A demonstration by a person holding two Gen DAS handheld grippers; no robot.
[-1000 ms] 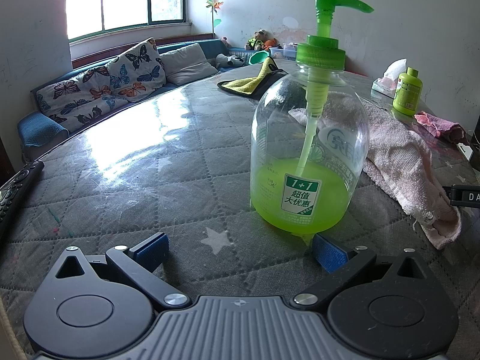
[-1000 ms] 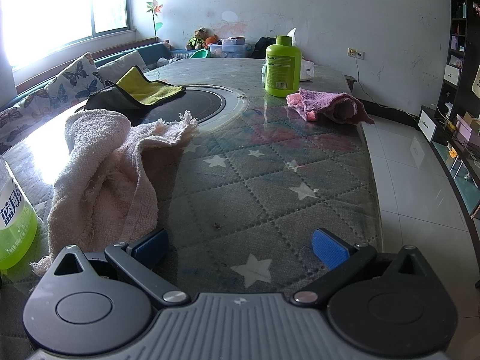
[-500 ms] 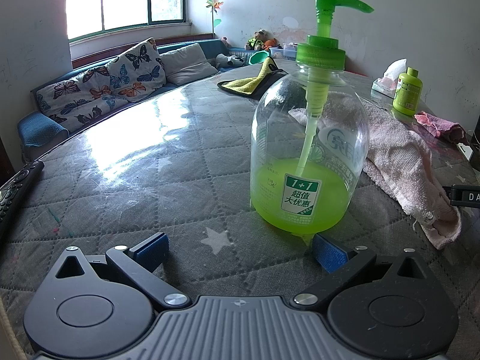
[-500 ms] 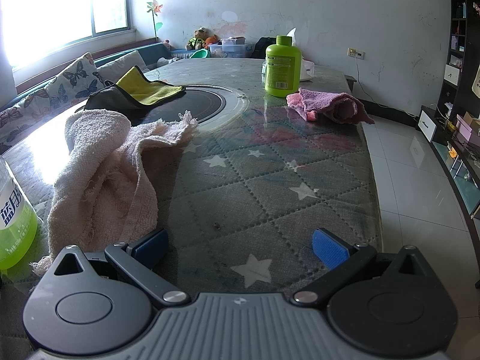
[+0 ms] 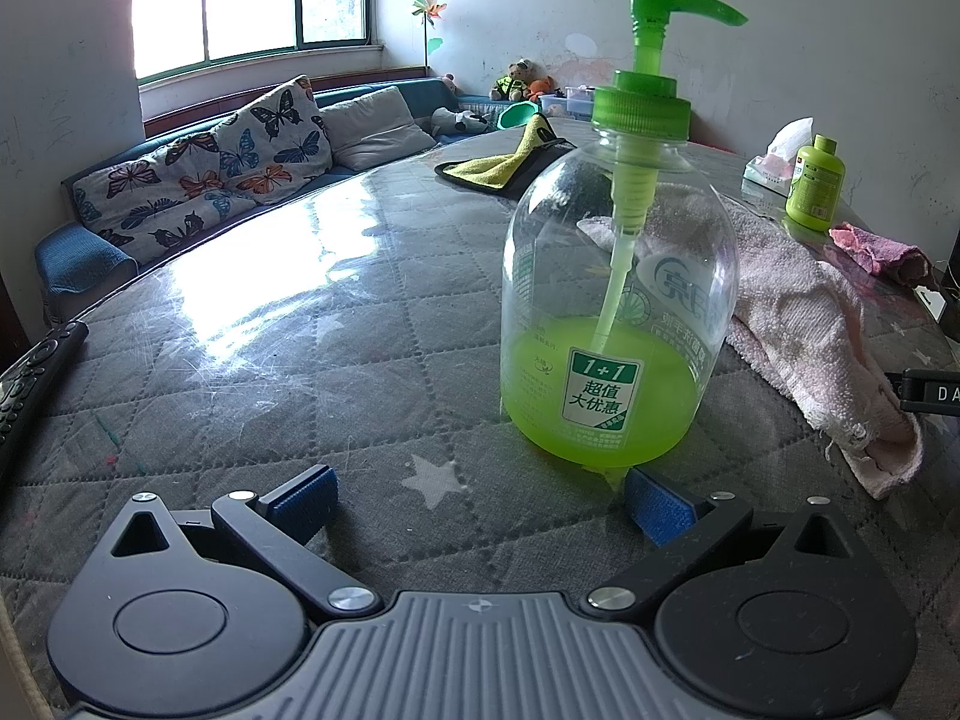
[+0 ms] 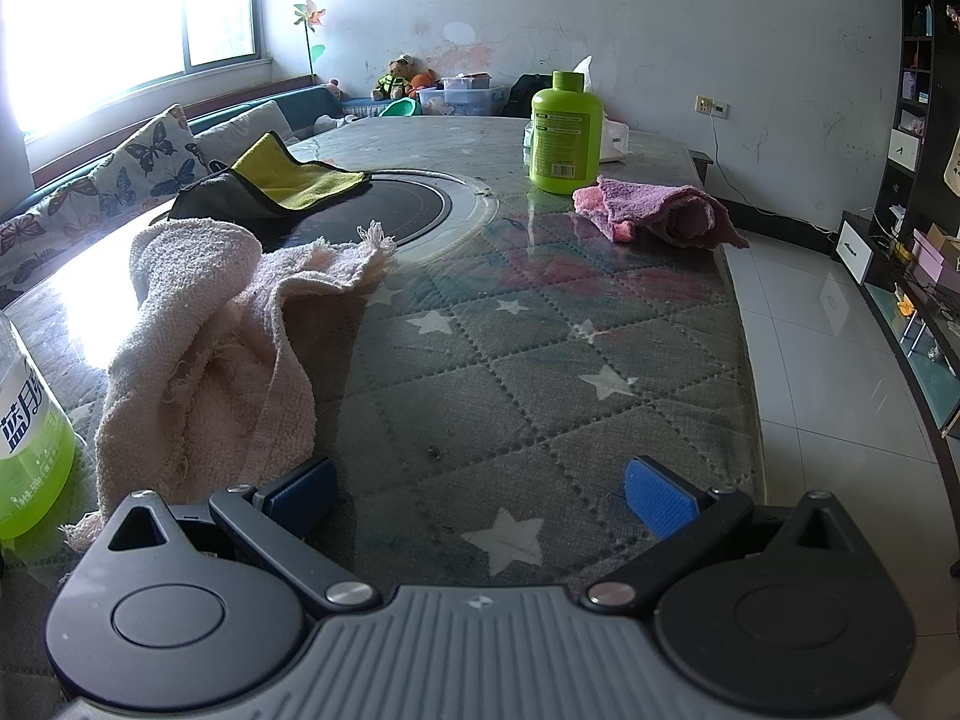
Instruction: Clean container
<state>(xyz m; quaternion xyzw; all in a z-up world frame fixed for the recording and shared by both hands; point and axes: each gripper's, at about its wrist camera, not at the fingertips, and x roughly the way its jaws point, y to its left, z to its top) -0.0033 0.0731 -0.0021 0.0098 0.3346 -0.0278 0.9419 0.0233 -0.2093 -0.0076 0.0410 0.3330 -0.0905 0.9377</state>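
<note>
Nothing has shifted on my table (image 6: pixel 600 360) over the last second, so I judge the cleaning not yet begun. The pump bottle (image 5: pixel 618 300), about a third full of green liquid, stands just ahead of my left gripper (image 5: pixel 480 495); pink towel (image 6: pixel 210 336) beside it. Right gripper (image 6: pixel 480 489) likewise gapes wide, empty.

My table (image 6: pixel 540 360), quilted star cover under glass: pump bottle (image 5: pixel 618 312), pink towel (image 6: pixel 210 330), yellow cloth (image 6: pixel 288 177), green bottle (image 6: pixel 566 132), purple rag (image 6: pixel 660 213), remote (image 5: pixel 36 372).
</note>
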